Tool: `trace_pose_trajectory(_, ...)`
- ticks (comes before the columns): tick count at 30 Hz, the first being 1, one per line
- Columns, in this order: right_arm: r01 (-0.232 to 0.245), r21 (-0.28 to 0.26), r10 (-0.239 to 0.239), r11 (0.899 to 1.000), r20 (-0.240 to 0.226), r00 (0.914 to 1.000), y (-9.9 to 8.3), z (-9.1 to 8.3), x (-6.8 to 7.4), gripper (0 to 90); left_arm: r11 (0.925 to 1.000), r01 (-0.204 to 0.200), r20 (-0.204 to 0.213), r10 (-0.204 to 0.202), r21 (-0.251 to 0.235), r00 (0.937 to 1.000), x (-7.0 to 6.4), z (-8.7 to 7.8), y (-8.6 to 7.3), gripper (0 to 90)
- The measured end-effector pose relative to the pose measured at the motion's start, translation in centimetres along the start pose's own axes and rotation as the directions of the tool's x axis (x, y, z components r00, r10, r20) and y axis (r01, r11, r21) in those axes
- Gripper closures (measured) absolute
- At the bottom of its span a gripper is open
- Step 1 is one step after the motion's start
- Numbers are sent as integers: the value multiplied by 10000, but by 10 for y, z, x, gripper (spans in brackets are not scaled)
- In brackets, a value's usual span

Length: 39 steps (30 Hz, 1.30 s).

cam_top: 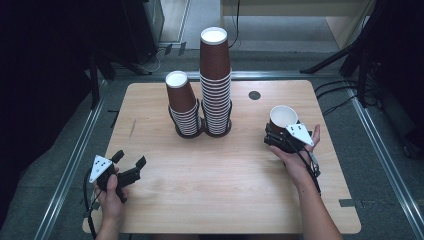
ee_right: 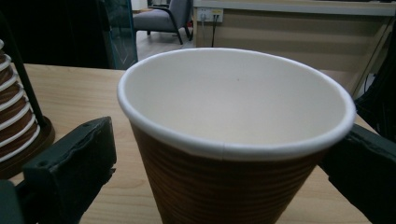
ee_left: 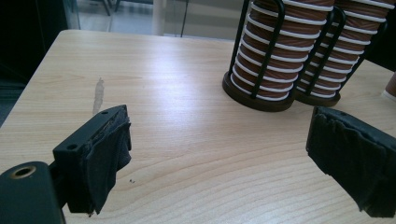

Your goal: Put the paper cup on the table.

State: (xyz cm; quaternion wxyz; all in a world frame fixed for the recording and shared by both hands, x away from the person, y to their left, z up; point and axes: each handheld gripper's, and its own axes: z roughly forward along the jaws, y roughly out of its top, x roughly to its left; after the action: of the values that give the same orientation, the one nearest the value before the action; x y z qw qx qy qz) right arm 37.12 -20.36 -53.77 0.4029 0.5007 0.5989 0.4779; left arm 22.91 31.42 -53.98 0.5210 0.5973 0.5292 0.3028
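High view looked down on a pale wooden table (cam_top: 210,180) where a person's two forearms came in from the bottom edge, each hand holding a black gripper. At the right side of the table, the right gripper (cam_top: 278,134) held a single paper cup (cam_top: 282,119), brown and ribbed outside, white inside, with a rolled white rim, its mouth open upward and tipped a little toward the camera. At the left near corner, the left gripper (cam_top: 129,161) rested low over the wood with its jaws spread apart and nothing between them. Toward the back middle of the table stood two stacks of upside-down brown cups in black wire holders, a short stack (cam_top: 183,106) just beside a tall stack (cam_top: 215,82), both well apart from the held cup. Left gripper view showed the two padded black jaws wide apart over bare wood, with the ringed bases of both holders ahead at upper right. Right gripper view showed the cup very close, standing between the two black jaws, which pressed its ribbed sides just under the rim; the inside was plain white. No brand, label or writing could be read on the cup or elsewhere in any view.
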Motion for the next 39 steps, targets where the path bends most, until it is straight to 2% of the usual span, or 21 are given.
trace_pose_trajectory(22, 131, -309, -144, 9994, -420, 9990, -6, -35, -8, 0, 10000, -26, 42, 26, 59, 10000, -1, 0, -1, 73)
trace_pose_trajectory(33, 52, -611, -74, 9981, -360, 9993, -7, -57, -16, 0, 10000, -34, 57, 33, 71, 10000, -1, 0, -2, 73)
trace_pose_trajectory(39, 173, -714, -197, 9973, -329, 9993, -8, -68, -19, 0, 10000, -32, 71, 32, 74, 10000, -1, 0, -3, 73)
